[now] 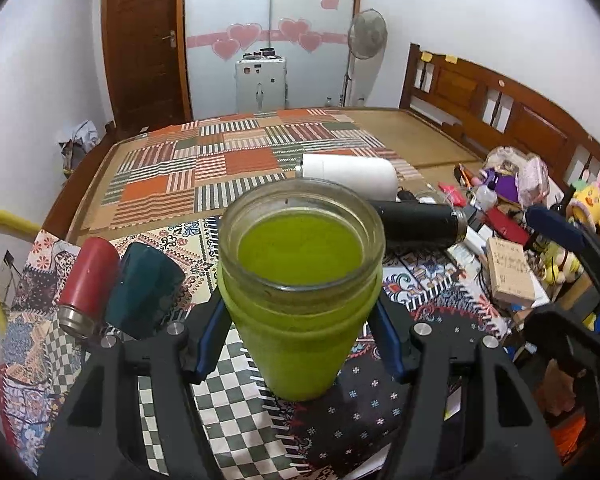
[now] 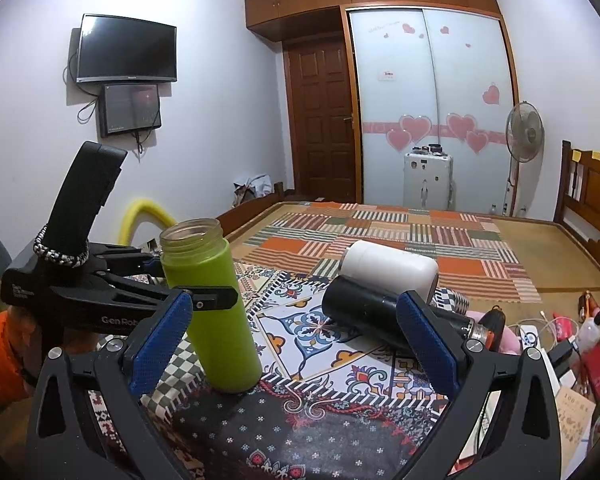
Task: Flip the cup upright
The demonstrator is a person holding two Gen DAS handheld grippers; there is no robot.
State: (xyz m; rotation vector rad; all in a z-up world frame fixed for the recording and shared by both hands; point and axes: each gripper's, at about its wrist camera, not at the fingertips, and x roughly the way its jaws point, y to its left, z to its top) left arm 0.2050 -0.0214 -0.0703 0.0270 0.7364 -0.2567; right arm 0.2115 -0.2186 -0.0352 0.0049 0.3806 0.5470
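Note:
A green cup point(image 1: 300, 300) with a clear glass threaded rim stands mouth up on the patterned cloth, leaning slightly. My left gripper point(image 1: 298, 320) is shut on the green cup, its blue pads pressing both sides of the upper body. In the right wrist view the green cup point(image 2: 216, 312) stands at the left with the left gripper point(image 2: 172, 292) clamped on it. My right gripper point(image 2: 296, 344) is open and empty, a little back and to the right of the cup.
A white cup point(image 1: 352, 174) and a black flask point(image 1: 420, 224) lie on their sides behind the green cup. A red flask point(image 1: 88, 280) and a dark teal cup point(image 1: 140, 292) lie at the left. Toys, books and boxes point(image 1: 508, 276) crowd the right side.

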